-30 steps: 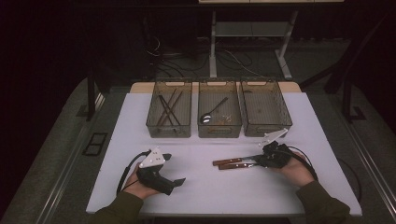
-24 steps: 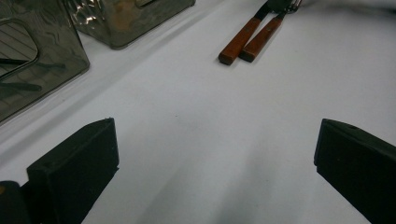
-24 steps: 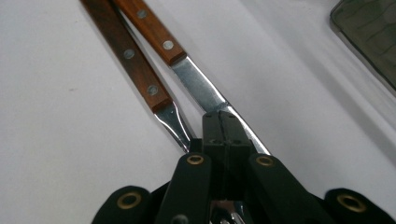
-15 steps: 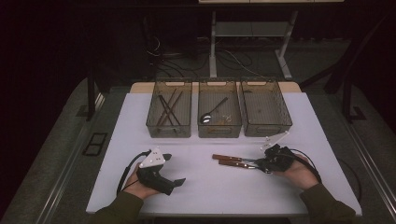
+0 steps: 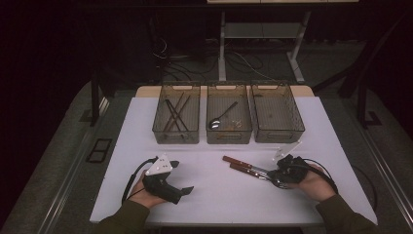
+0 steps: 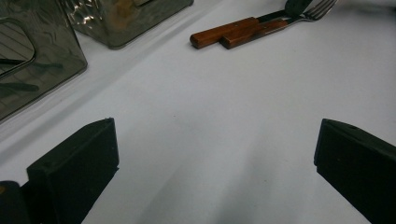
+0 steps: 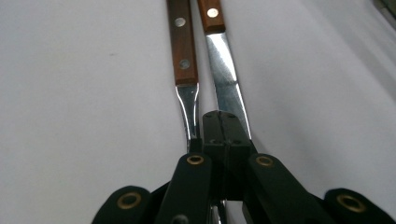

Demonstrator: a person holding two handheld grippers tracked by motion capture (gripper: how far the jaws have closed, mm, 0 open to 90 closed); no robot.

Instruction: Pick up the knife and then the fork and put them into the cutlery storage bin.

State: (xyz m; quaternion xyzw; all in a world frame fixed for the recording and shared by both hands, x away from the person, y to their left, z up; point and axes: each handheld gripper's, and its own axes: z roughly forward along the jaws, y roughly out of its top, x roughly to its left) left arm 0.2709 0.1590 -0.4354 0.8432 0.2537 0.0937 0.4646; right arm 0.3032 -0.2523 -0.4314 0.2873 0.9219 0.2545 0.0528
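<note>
Your right gripper (image 5: 282,171) lies low on the white table (image 5: 214,195) at its right side, jaws clenched together over the metal shafts of a fork (image 7: 187,100) and a knife (image 7: 226,79); whether they pinch either one you cannot tell from the right gripper view; both wooden handles lie side by side, touching, and point left toward the table's middle; your left gripper (image 5: 181,176) rests at the left, well apart from them, its jaws spread wide over bare table; three mesh trays (image 5: 228,139) stand in a row at the far edge, the middle one holding a spoon (image 5: 221,117)
</note>
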